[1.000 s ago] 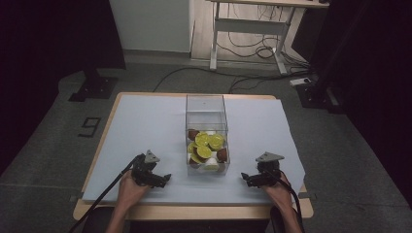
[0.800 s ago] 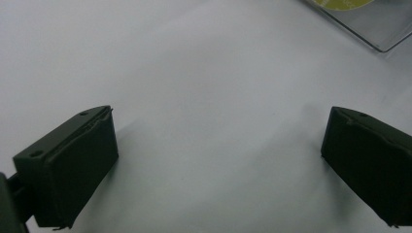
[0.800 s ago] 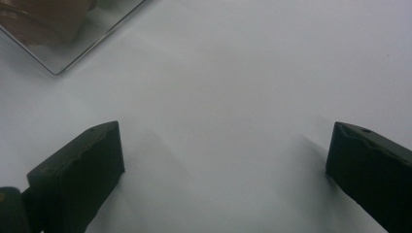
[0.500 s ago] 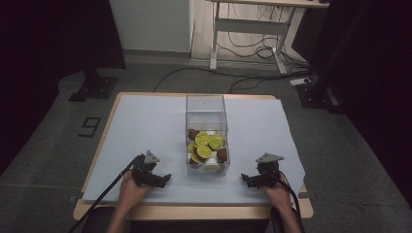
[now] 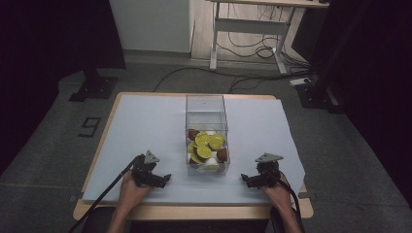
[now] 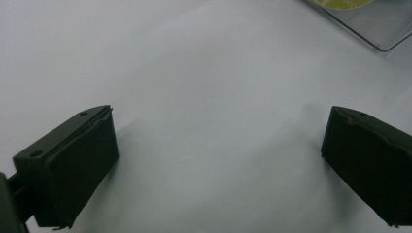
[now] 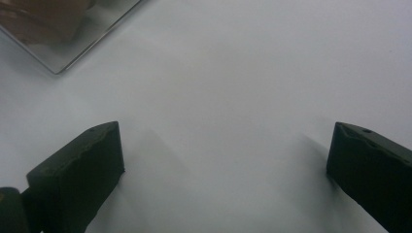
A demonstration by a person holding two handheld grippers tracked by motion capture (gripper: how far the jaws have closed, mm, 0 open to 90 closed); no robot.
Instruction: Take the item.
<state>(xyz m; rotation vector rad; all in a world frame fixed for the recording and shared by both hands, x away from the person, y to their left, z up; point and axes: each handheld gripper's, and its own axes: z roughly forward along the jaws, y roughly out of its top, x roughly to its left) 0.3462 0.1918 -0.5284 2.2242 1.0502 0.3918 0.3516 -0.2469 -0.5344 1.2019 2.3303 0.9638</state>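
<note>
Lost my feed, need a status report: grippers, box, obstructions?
Left hand-held gripper and right hand-held gripper open, empty, flanking the clear box. Lime halves inside. Nothing between.

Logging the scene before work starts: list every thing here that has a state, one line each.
Left hand-held gripper: open, holding nothing, low over the white table cover.
Right hand-held gripper: open, holding nothing, beside the box.
Clear box: upright, open-topped as far as visible, apart from both grippers.
Lime slices: inside the box, piled with brown pieces.
</note>
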